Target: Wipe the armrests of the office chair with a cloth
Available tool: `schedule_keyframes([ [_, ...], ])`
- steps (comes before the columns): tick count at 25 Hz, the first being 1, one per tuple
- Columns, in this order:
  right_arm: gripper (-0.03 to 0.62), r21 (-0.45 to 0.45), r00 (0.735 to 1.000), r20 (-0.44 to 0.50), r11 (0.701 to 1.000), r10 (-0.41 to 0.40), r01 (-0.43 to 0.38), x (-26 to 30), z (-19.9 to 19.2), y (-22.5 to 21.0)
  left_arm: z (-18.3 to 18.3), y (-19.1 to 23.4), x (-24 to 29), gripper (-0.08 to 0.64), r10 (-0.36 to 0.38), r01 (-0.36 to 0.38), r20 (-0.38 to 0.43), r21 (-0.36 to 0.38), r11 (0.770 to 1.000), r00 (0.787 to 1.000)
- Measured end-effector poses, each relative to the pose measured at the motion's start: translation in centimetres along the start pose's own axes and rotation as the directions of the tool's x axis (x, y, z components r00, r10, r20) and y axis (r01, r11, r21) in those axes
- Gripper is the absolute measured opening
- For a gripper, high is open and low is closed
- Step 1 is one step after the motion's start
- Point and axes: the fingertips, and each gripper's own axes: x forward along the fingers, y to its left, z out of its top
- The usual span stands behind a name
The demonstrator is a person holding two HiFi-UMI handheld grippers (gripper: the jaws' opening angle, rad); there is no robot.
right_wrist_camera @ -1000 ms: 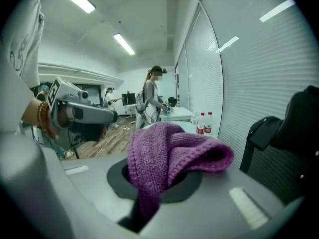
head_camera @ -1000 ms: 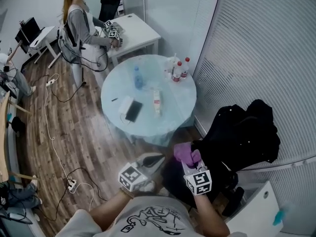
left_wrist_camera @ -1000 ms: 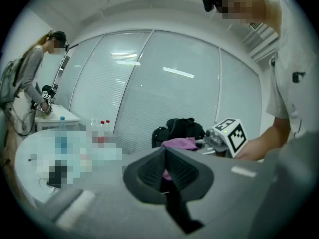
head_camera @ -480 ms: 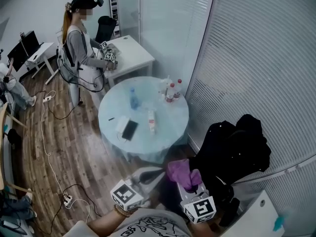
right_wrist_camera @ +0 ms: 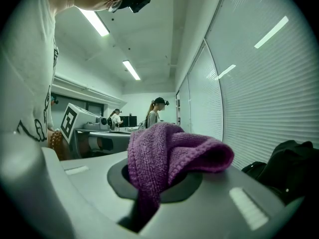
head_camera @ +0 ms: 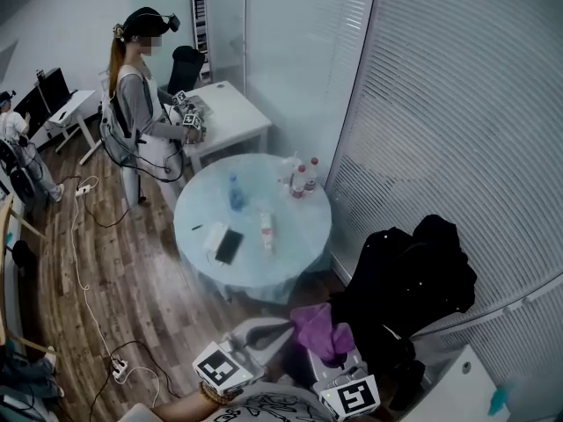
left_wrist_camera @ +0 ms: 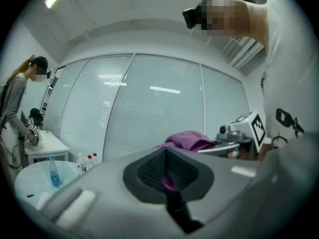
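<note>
Right gripper point(right_wrist_camera: 149, 198) clamped on the purple cloth point(right_wrist_camera: 169, 153). Left gripper point(left_wrist_camera: 169, 183) closed, empty. Over the last second both drew back toward 6 o'clock. The office chair point(head_camera: 413, 280) now lies at the cloth's 2 o'clock. Armrests indistinct, possibly under dark clothing. Wiping looks interrupted.

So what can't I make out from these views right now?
Armrests: none visible; in the head view a black jacket hides whatever is under it.
Left tongs: together, purple sliver between; pinching the cloth or not, unclear.
Bottles on the round table: labels too small, head view.
</note>
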Motion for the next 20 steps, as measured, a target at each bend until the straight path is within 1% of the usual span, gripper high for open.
schedule_keyframes([
  [5, 0.031, 0.011, 1.0, 0.007, 1.0, -0.006, 0.006, -0.19, -0.05, -0.14, -0.66, 0.17, -0.17, 0.0, 0.011, -0.011, -0.019, 0.002, 1.0, 1.0],
  [10, 0.031, 0.024, 1.0, 0.021, 1.0, -0.014, 0.014, -0.48, 0.24, -0.15, -0.29, -0.18, -0.03, 0.0, 0.013, -0.013, -0.013, -0.004, 1.0, 1.0],
  [15, 0.031, 0.009, 1.0, -0.001, 1.0, -0.002, 0.002, -0.68, -0.32, 0.09, -0.87, -0.18, -0.3, 0.0, 0.02, -0.02, -0.02, -0.003, 1.0, 1.0],
  [20, 0.031, 0.024, 1.0, 0.017, 1.0, -0.01, 0.01, -0.81, -0.17, 0.02, -0.44, -0.42, -0.22, 0.0, 0.021, -0.021, -0.008, -0.004, 1.0, 1.0],
])
